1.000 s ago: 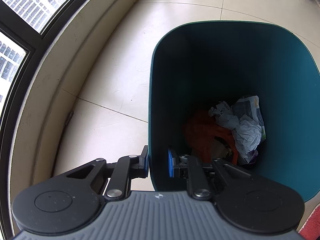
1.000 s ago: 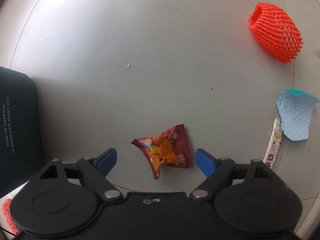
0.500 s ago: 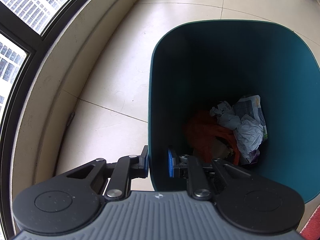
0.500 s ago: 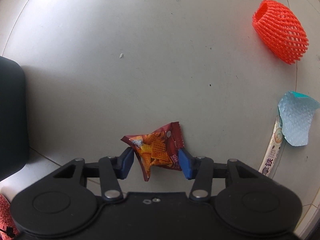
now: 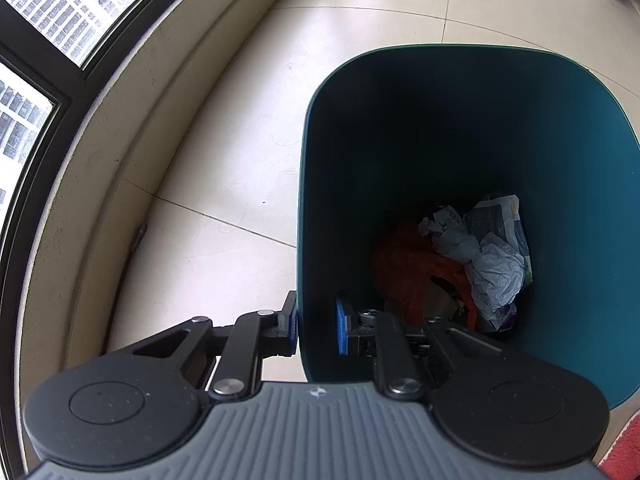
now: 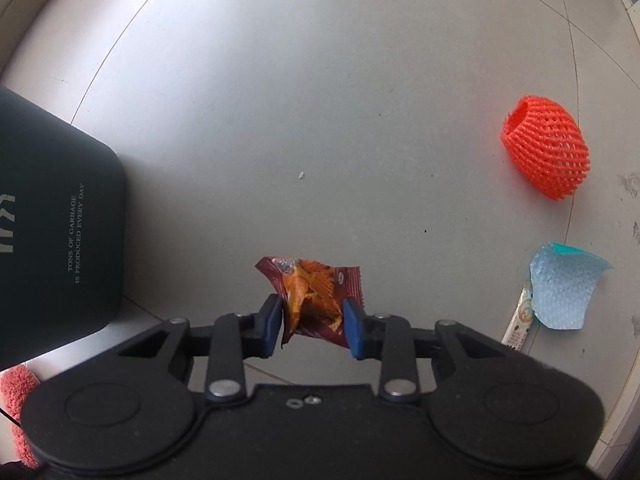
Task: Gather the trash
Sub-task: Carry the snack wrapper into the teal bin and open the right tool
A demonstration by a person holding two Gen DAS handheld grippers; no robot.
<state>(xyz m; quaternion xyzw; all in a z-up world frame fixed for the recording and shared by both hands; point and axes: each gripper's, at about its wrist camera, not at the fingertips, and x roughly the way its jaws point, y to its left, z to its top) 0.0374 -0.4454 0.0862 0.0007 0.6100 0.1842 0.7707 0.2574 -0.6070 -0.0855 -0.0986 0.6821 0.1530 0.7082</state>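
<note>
My left gripper (image 5: pixel 317 326) is shut on the near rim of the teal trash bin (image 5: pixel 560 128), one finger outside and one inside. The bin holds crumpled white paper (image 5: pixel 488 264) and an orange bag (image 5: pixel 412 256). My right gripper (image 6: pixel 310 326) is shut on a red snack wrapper (image 6: pixel 312 292) and holds it above the floor. The bin's dark outer wall (image 6: pixel 52 232) stands to the left of it. On the floor to the right lie an orange foam fruit net (image 6: pixel 544 148), a piece of blue bubble wrap (image 6: pixel 564 286) and a thin stick packet (image 6: pixel 520 318).
A window (image 5: pixel 36 40) and a low beige ledge (image 5: pixel 92 168) run along the left of the bin. A red fluffy mat shows at the bottom right of the left wrist view (image 5: pixel 624 452) and at the bottom left of the right wrist view (image 6: pixel 16 412).
My right gripper has closed on the snack wrapper and lifted it off the floor, shifting towards the bin. The left gripper still holds the bin rim.
</note>
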